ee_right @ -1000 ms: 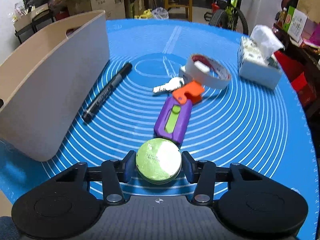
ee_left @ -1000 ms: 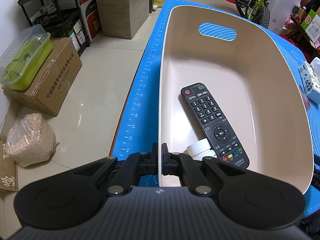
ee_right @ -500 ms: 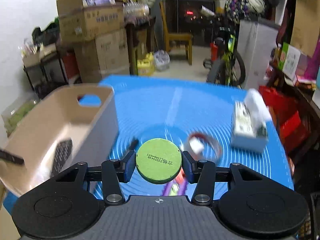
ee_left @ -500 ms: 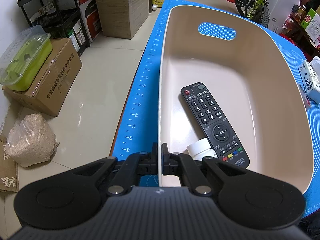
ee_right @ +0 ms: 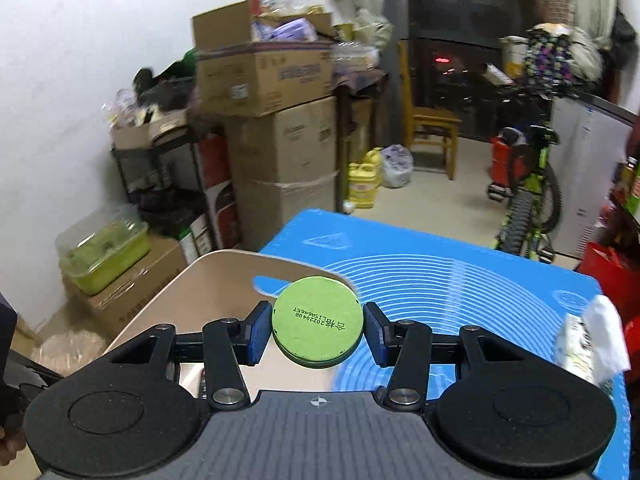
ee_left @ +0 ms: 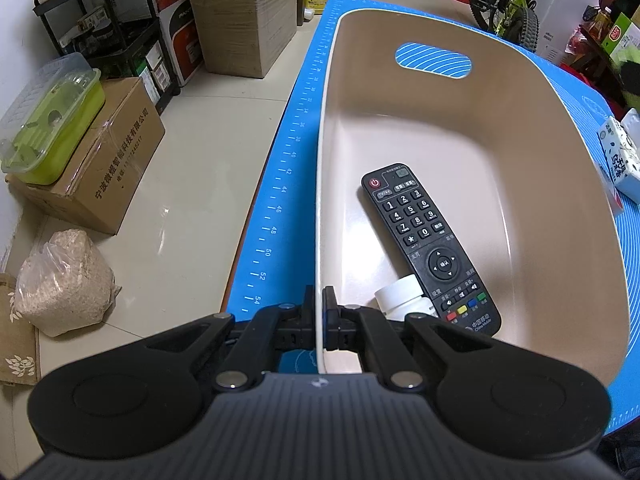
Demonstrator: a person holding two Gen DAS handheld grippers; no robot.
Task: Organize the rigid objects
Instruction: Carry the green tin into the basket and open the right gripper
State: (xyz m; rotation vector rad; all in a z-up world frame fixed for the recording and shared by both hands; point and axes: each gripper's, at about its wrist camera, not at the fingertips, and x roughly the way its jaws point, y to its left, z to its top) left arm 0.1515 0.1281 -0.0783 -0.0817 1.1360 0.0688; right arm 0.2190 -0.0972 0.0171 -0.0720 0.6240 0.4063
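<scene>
above blue mat [ee_right: 460,280], right claw [ee_right: 318,330] around green tin [ee_right: 318,326]

The right claw [ee_right: 318,332] is clamped on a round green tin [ee_right: 318,328], one blue pad touching each side, its printed flat face turned toward us. Below and beyond it sits the beige bin [ee_right: 208,276] on the blue mat [ee_right: 460,280] that covers the tabletop. A tissue box [ee_right: 588,344] stands near the mat's right edge. Stacked cardboard boxes [ee_right: 280,152] and a bicycle [ee_right: 528,200] fill the room behind.
</scene>
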